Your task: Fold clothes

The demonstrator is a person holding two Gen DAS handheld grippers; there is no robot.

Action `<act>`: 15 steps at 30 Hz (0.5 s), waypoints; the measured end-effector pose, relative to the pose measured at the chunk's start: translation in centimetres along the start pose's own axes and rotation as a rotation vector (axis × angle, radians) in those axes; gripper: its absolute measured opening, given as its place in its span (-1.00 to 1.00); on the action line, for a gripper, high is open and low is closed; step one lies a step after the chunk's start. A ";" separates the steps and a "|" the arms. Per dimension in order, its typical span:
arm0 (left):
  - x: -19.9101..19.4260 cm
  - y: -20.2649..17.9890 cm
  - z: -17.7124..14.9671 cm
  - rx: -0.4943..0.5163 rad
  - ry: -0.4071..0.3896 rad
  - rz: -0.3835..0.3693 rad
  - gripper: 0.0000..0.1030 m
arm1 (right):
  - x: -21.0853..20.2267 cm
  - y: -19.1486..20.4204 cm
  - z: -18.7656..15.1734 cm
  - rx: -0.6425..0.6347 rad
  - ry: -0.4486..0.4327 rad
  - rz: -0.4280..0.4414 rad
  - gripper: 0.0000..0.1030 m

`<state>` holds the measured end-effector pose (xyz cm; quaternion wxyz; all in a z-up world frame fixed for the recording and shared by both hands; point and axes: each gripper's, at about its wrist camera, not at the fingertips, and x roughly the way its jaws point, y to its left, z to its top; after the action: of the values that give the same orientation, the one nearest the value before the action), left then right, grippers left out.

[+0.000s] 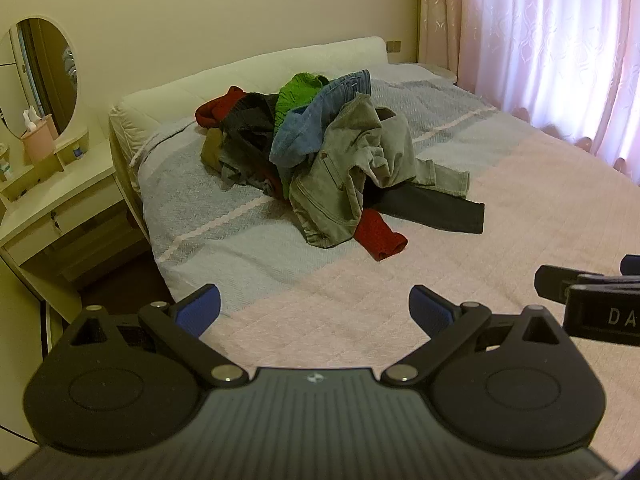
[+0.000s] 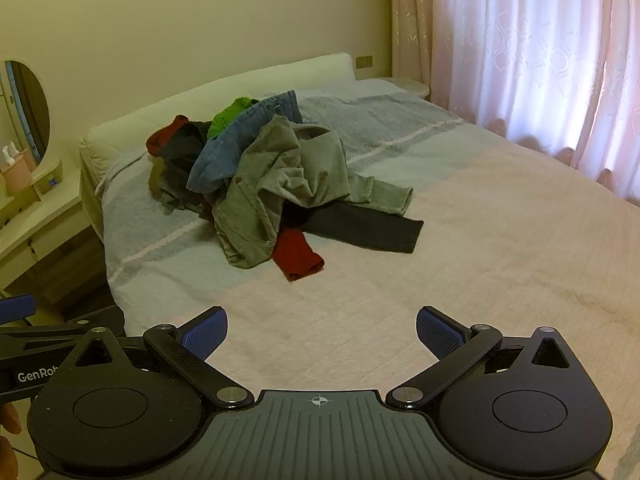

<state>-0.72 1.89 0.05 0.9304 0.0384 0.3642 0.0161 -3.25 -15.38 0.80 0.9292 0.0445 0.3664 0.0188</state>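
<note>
Left wrist view. The left gripper is held above the near part of the bed, its blue-padded fingers spread wide with nothing between them. A heap of unfolded clothes lies toward the headboard, nearer the left edge than the right one by the curtain. Uppermost is a grey-green garment; behind it are a blue denim piece, a green knit and darker items. A red garment and a dark trouser leg stick out on the near side, flat on the bedspread. The right gripper's body is partly seen at the right border; its fingers cannot be judged here. A dressing table with an oval mirror stands beyond the left edge.

Right wrist view. The right gripper is likewise wide open and empty over the near pink bedspread, well apart from the heap.

Step in hand, as judged: the opening of the task, an approach; no garment is yet separated or folded. The next move calls for carrying both tools forward to the heap and pinching a single item, probably the grey-green garment on top or the protruding red garment, then drawing it onto the bare near area to spread it flat. The tangle may drag neighbouring pieces along.
</note>
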 end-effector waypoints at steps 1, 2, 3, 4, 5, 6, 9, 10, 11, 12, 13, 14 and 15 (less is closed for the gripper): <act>-0.1 0.0 0.0 0.000 -0.002 0.001 0.93 | 0.0 0.0 0.0 0.000 -0.001 0.000 1.00; -0.2 0.1 -0.1 0.000 -0.003 0.002 0.93 | -0.1 0.0 -0.1 0.001 -0.002 0.000 1.00; -0.2 0.1 -0.2 0.000 -0.005 0.002 0.93 | -0.1 0.1 -0.2 0.002 -0.003 0.000 1.00; -0.3 0.1 -0.3 0.000 -0.005 0.002 0.93 | -0.2 0.1 -0.2 0.003 -0.004 0.001 1.00; -0.4 0.2 -0.3 0.000 -0.006 0.002 0.93 | -0.2 0.2 -0.3 0.005 -0.004 0.002 1.00; -0.4 0.2 -0.4 0.000 -0.006 0.003 0.93 | -0.3 0.2 -0.3 0.006 -0.004 0.004 1.00; -0.6 0.3 -0.7 0.000 -0.005 0.004 0.93 | -0.4 0.3 -0.6 0.007 0.000 0.011 1.00; -0.7 0.4 -0.8 -0.001 -0.004 0.005 0.93 | -0.4 0.3 -0.7 0.007 0.002 0.013 1.00; -0.7 0.4 -0.9 -0.002 -0.002 0.008 0.93 | -0.4 0.4 -0.8 0.007 0.003 0.016 1.00; -0.8 0.5 -1.0 -0.004 -0.001 0.011 0.93 | -0.5 0.5 -0.9 0.006 0.005 0.018 1.00; -0.9 0.7 -1.1 -0.006 -0.001 0.013 0.93 | -0.5 0.6 -1.0 0.005 0.007 0.021 1.00; -1.0 0.9 -1.2 -0.008 0.000 0.015 0.93 | -0.5 0.7 -1.1 0.003 0.009 0.024 1.00; -1.1 1.0 -1.3 -0.010 0.001 0.017 0.93 | -0.5 0.9 -1.2 0.000 0.010 0.029 1.00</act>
<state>-2.41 2.91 -0.12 0.9303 0.0367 0.3640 0.0258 -4.47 -14.40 0.36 0.9271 0.0497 0.3701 0.0324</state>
